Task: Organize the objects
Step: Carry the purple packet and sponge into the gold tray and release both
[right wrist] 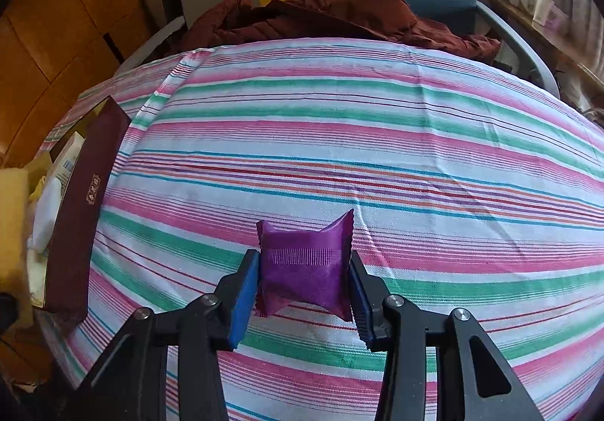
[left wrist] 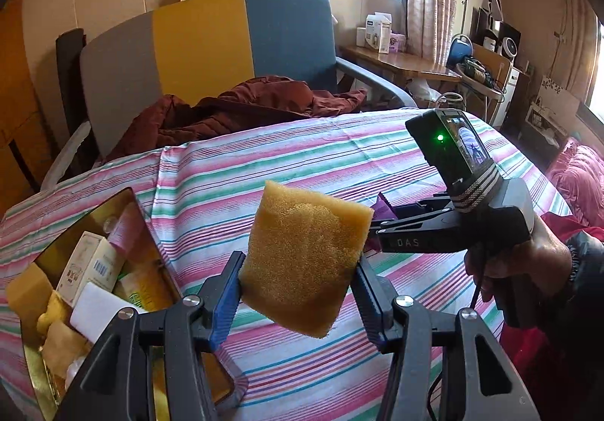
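My left gripper [left wrist: 298,281] is shut on a yellow sponge [left wrist: 305,255] and holds it above the striped tablecloth [left wrist: 302,156]. My right gripper [right wrist: 304,279] is shut on a purple sachet [right wrist: 305,266], held just above the cloth. In the left wrist view the right gripper [left wrist: 373,228] is to the right of the sponge, with a corner of the sachet [left wrist: 383,205] showing. An open box [left wrist: 90,270] with gold lining holds cartons and sponges at the left. In the right wrist view the box's dark red wall [right wrist: 79,217] is at the far left, with the sponge [right wrist: 13,228] beside it.
A grey, yellow and blue chair [left wrist: 207,43] stands behind the table with a brown jacket [left wrist: 245,107] on it. A wooden desk [left wrist: 400,62] with small boxes is at the back right. Red bedding [left wrist: 581,175] lies at the right.
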Demonstrator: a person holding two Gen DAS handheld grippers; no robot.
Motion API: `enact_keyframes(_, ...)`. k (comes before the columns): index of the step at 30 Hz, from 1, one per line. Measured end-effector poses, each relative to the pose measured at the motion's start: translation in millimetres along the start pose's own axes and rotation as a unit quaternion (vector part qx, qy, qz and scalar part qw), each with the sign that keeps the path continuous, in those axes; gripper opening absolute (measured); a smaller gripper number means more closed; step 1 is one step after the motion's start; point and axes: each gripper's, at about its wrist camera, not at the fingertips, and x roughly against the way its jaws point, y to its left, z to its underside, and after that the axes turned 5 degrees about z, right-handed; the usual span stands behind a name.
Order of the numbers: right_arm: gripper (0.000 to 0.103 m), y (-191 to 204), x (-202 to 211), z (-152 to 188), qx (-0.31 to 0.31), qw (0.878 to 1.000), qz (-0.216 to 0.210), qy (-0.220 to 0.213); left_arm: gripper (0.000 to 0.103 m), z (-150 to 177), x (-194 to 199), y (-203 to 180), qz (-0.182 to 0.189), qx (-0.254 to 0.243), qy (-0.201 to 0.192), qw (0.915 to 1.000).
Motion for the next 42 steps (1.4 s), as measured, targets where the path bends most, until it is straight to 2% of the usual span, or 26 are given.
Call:
enact_keyframes(10, 0.045, 16, 3, 2, -0.004, 1.0, 0.013, 0.013, 0.056, 11, 25, 20, -0.006, 0.018, -0.015, 0.9997)
enact_keyframes(17, 0.045, 52, 22, 1, -0.002, 1.0, -0.006, -0.004, 0.056, 23, 44, 40, -0.014, 0.04, -0.023, 0.9988)
enact_keyframes(25, 0.045, 102, 46, 3, 0.002, 0.999, -0.046, -0.028, 0.056, 37, 61, 73, -0.032, 0.073, -0.033, 0.9963)
enact_keyframes(29, 0.045, 128, 57, 4, 0.004, 0.997, -0.071, -0.041, 0.056, 49, 76, 99, -0.041, 0.096, -0.041, 0.9937)
enact_keyframes(36, 0.045, 189, 76, 7, 0.048, 0.988, -0.132, -0.057, 0.056, 69, 106, 175, -0.074, 0.167, -0.053, 0.9817)
enact_keyframes(42, 0.046, 239, 74, 14, 0.097, 0.981, -0.162, -0.046, 0.058, 75, 110, 224, -0.06, 0.216, -0.048, 0.9733)
